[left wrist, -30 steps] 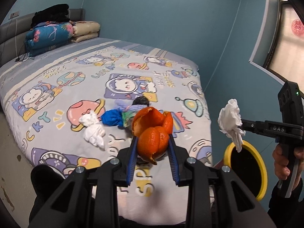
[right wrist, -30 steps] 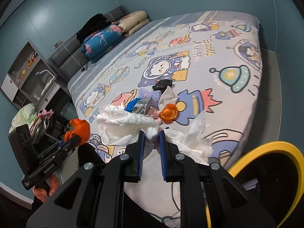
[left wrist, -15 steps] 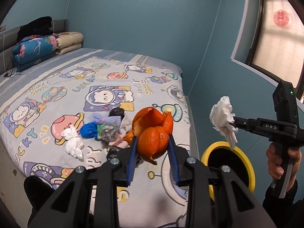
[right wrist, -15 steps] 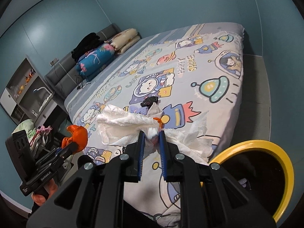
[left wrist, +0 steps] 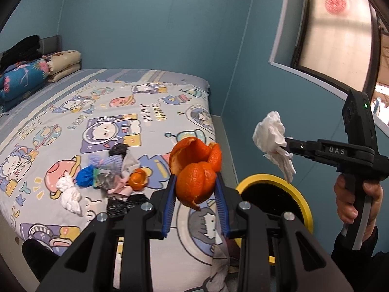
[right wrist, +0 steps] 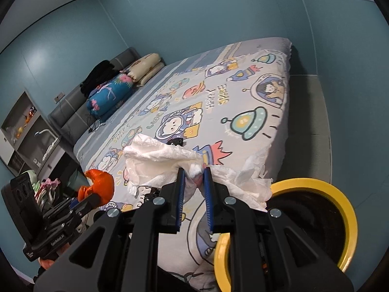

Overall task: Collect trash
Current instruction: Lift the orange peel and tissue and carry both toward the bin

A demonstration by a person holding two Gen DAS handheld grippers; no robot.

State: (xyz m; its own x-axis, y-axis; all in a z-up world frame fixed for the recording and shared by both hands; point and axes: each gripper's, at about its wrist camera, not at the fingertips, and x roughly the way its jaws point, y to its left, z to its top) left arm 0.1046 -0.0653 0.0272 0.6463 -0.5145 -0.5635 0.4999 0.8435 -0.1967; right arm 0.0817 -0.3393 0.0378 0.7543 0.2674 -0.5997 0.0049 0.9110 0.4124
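Matte black plastic left gripper (left wrist: 195,189) and right gripper (right wrist: 194,182) carry ribbed blue finger pads (left wrist: 170,204), silver pivot screws (left wrist: 147,206); "DAS" lettering, a green indicator light; dark sleeve (left wrist: 357,265).

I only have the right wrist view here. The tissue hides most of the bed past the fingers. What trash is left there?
Observer: A pile lies on the bed sheet: blue bag, clear wrapper, black bits and a second orange peel.
Operator: Any more tissue?
Observer: Yes, a white tissue wad at the pile's left end.
Operator: What does the left gripper hold?
Observer: The left gripper is shut on a large orange peel, beside the yellow-rimmed bin.
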